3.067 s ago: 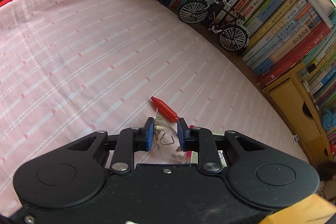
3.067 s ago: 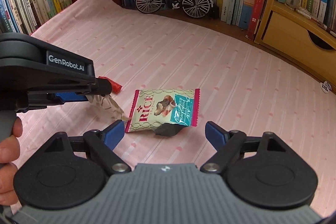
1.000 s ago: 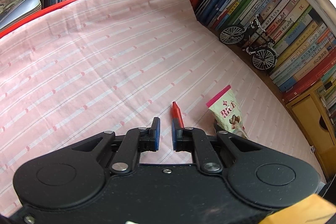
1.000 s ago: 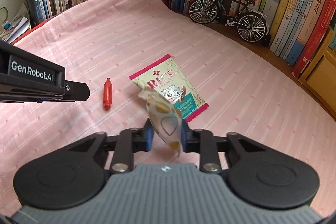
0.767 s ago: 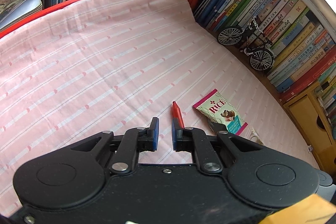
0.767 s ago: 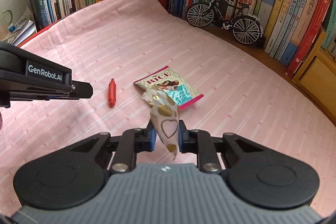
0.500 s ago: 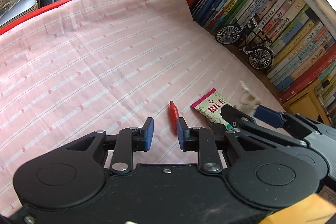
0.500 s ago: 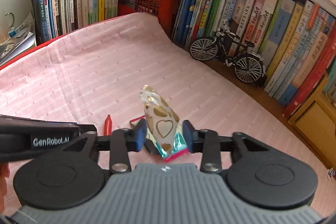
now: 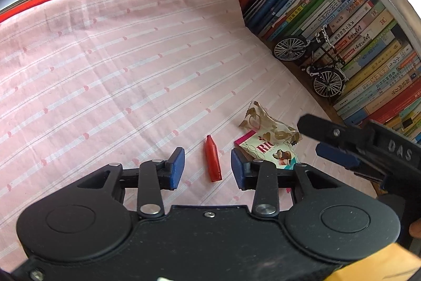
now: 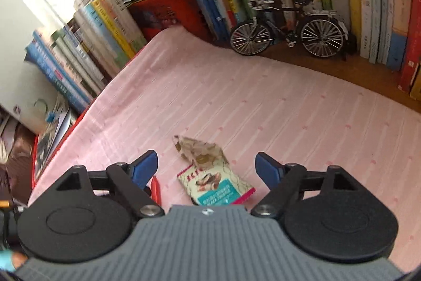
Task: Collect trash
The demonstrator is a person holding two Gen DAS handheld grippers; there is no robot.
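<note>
Three pieces of trash are lying together on the pink striped cloth in my left wrist view: one red tube, one rice snack packet and one heart-printed wrapper. My left gripper is opening its jaws; a second ago they were nearly together beside the tube, and now the tube is lying between them on the cloth, untouched by either pad. My right gripper is reaching in from the right, near the packet. One model bicycle is standing by the books.

Turning to my right wrist view, my right gripper is opening its jaws wide and gripping nothing. The wrapper, clamped there a second ago, is now resting on the far end of the packet. The tube is peeking out behind my left finger. One bicycle is showing here too, though this view is blurred.
</note>
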